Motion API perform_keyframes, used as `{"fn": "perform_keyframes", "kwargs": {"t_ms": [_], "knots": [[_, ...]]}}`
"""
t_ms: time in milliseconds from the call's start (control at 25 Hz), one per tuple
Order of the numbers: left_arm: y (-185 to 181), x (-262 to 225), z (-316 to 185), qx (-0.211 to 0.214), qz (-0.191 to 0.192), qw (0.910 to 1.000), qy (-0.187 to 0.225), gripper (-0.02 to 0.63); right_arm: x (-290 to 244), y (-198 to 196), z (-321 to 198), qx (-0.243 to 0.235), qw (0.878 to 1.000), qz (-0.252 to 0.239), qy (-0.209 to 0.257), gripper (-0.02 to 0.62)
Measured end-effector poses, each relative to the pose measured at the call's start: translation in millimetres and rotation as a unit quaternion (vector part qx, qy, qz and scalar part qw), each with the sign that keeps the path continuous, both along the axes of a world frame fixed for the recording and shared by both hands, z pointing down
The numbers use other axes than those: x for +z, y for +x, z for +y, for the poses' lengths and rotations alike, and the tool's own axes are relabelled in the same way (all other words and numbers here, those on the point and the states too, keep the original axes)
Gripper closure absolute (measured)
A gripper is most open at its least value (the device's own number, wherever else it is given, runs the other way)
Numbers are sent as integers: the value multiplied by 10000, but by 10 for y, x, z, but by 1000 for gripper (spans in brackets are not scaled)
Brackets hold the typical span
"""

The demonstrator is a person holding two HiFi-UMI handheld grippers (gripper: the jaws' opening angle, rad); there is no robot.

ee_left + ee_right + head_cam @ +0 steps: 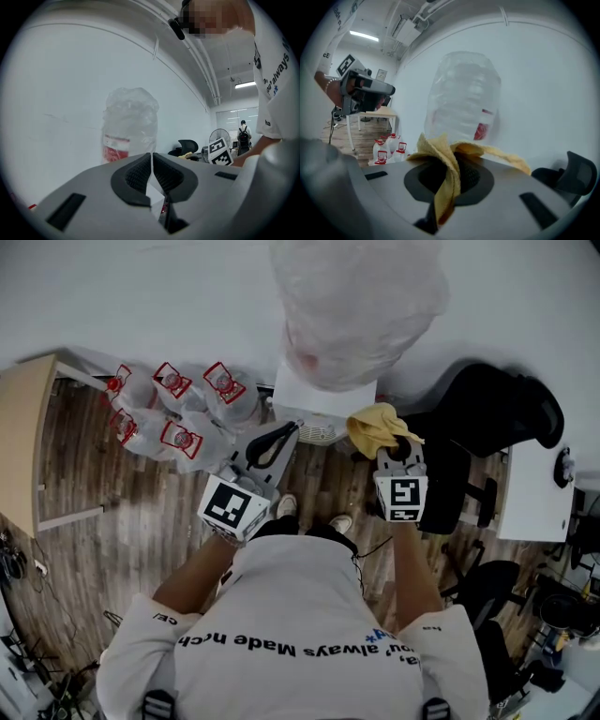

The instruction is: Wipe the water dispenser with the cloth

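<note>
Two sets of jaws differ: those of the right gripper point(450, 173) are clenched on a crumpled yellow cloth point(445, 183) that spills out over both sides, while those of the left gripper point(152, 171) are pressed together with nothing between them. In the head view both forearms reach forward from the bottom of the frame. The left gripper point(272, 442) angles up and to the right, and the right gripper point(398, 448) points straight up the frame. The cloth point(375, 427) sits just beside the lower right corner of the white water dispenser point(323, 395) at upper centre, under its clear plastic-wrapped bottle point(356, 306). Red-labelled water jugs point(173, 404) cluster at upper left, and a black office chair point(497, 409) fills the upper right.
</note>
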State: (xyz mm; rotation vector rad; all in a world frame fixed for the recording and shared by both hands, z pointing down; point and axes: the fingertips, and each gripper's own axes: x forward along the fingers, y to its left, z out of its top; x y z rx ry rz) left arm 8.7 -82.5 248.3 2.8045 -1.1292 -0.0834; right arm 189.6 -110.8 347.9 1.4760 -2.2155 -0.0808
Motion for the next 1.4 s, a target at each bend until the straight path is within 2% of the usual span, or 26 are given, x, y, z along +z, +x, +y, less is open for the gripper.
{"fn": "perform_keyframes", "kwargs": {"t_ms": [400, 600, 1120, 1400], "knots": [[-54, 106, -33, -94, -19, 10000, -23, 574, 882, 238, -693, 1, 9958, 774, -486, 557], [-80, 197, -53, -130, -42, 9997, -178, 574, 1240, 322, -948, 71, 9920, 997, -770, 557], [-90, 337, -119, -148, -155, 9992, -332, 574, 1916, 384, -1489, -26, 9772, 1690, -1287, 557], [-97, 364, -109, -170, -129, 9990, -399, 574, 1979, 341, -1593, -110, 9755, 1684, -1411, 563]]}}
